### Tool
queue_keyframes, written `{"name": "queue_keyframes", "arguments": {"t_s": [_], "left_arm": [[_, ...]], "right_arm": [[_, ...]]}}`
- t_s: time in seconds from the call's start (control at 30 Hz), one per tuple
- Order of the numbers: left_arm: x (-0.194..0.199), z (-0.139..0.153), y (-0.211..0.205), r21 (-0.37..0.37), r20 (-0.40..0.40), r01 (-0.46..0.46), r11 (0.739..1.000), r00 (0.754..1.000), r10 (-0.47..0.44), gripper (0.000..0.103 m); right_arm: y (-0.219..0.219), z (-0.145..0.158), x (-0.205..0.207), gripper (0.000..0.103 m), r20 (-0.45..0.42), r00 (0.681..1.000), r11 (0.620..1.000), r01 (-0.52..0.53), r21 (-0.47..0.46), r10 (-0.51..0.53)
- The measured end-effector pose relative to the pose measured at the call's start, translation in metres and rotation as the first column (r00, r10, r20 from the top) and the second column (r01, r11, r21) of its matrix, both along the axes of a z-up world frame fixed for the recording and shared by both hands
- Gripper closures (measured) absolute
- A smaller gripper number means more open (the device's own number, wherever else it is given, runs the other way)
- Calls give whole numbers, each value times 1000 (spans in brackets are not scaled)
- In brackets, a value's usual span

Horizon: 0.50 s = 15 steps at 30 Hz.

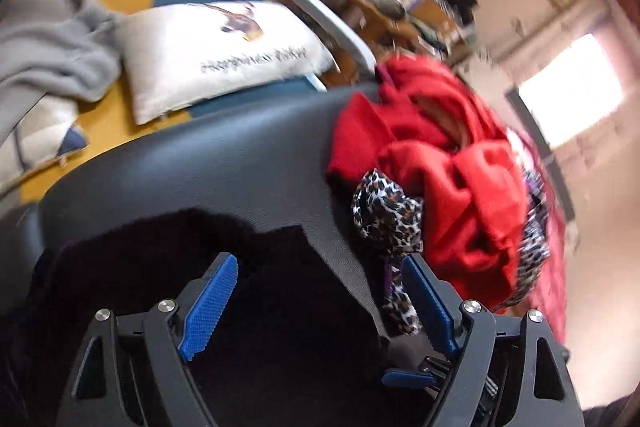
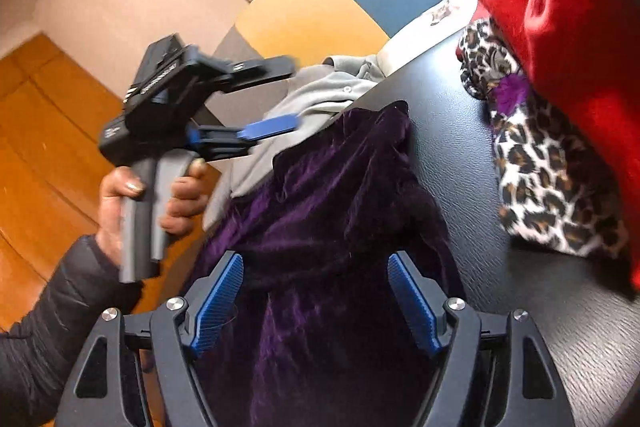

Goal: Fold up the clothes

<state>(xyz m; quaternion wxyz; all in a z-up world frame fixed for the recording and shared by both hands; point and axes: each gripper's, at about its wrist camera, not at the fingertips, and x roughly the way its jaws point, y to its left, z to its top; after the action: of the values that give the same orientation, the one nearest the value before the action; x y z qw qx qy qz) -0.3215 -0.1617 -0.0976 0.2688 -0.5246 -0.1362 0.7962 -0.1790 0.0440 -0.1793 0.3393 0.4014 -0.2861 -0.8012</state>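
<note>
Step in hand: purple velvet garment (image 2: 320,211) lay on black table (image 2: 460,155), centre of right wrist view, apparently between folds. Right tongs (image 2: 316,299) gaped wide above it, gripping nothing. Left tongs (image 2: 276,99), mid-left, likewise spread and empty. Red garment (image 1: 432,163) and leopard-print cloth (image 1: 384,215) piled at right, unfolded. Next likely: either tongs pinch velvet edge, or fetch from pile.

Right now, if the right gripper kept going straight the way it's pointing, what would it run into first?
Most likely the purple velvet garment lying on the black table; the open right gripper points right at it, though depth is unclear.
</note>
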Motion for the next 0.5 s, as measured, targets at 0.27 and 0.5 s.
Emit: {"name": "queue_keyframes", "arguments": {"t_s": [0.27,0.5], "left_arm": [[-27,-29,53,-130,83,197,972,979,-187,28],[-37,-43,67,-178,157,256,950,961,-230,37]], "right_arm": [[-7,-14,-9,25,6,1000,1000,15,11,-15],[-7,-14,-4,25,-16,1000,1000,27,-3,-27]]}}
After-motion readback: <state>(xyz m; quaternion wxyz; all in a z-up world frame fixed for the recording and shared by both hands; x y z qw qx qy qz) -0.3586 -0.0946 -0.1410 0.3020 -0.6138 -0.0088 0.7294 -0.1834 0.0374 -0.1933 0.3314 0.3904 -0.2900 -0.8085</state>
